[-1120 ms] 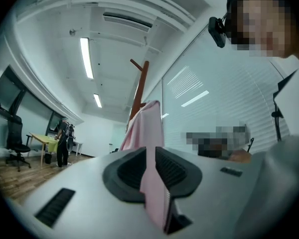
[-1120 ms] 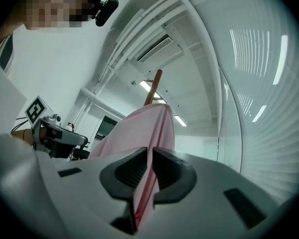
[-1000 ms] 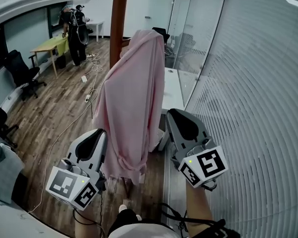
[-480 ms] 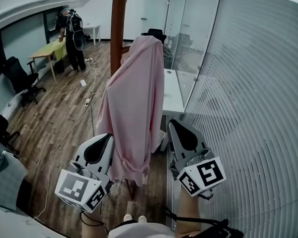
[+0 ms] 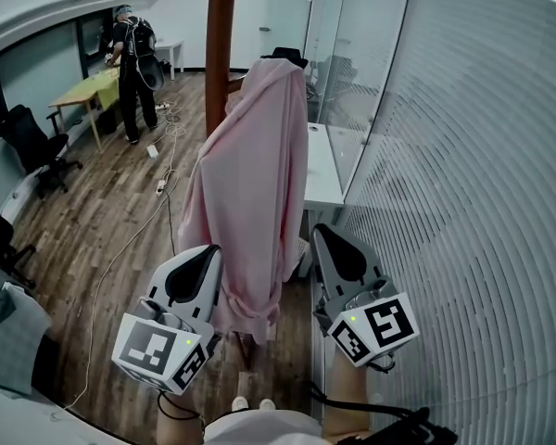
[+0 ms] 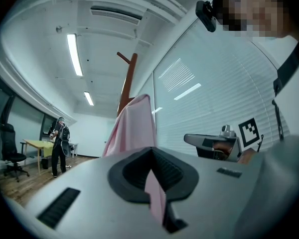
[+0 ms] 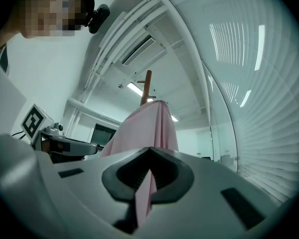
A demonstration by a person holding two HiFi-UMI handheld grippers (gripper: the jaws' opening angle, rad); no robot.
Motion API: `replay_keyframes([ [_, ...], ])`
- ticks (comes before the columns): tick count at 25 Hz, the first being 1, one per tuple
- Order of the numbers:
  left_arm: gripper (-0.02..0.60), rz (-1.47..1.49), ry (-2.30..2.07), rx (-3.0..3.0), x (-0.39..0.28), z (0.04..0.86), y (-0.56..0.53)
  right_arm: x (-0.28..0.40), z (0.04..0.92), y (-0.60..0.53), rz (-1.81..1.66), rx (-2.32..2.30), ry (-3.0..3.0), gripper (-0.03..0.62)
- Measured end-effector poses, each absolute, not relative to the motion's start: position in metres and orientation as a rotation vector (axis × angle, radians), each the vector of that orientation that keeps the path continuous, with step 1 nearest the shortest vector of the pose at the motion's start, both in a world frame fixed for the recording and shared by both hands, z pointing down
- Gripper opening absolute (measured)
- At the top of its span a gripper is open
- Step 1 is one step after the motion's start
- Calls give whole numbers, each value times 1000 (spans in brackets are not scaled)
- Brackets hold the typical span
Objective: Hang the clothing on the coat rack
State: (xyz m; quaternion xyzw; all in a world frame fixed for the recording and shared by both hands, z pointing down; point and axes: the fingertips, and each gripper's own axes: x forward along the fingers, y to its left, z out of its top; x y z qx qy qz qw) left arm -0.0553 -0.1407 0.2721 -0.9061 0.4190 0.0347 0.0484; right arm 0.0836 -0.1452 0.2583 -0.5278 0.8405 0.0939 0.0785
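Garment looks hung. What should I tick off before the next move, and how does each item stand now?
1. The garment is draped over the rack and hangs straight down: ok.
2. The left gripper is free of cloth, its tongs a narrow slit apart with nothing pinched: ok.
3. The right gripper is likewise free, tongs a slit apart, beside the garment: ok.
4. How firmly the garment sits at the top: cannot tell, the cloth hides the hook.
5. The person across the room is well away from the rack: ok.
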Motion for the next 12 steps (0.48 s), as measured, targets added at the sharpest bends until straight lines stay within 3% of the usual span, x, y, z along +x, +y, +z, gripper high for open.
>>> replay_keyframes([
  [12,11,102,1248,-2776,-48,274,-143,78,263,-148,290,-1592,2539,20],
])
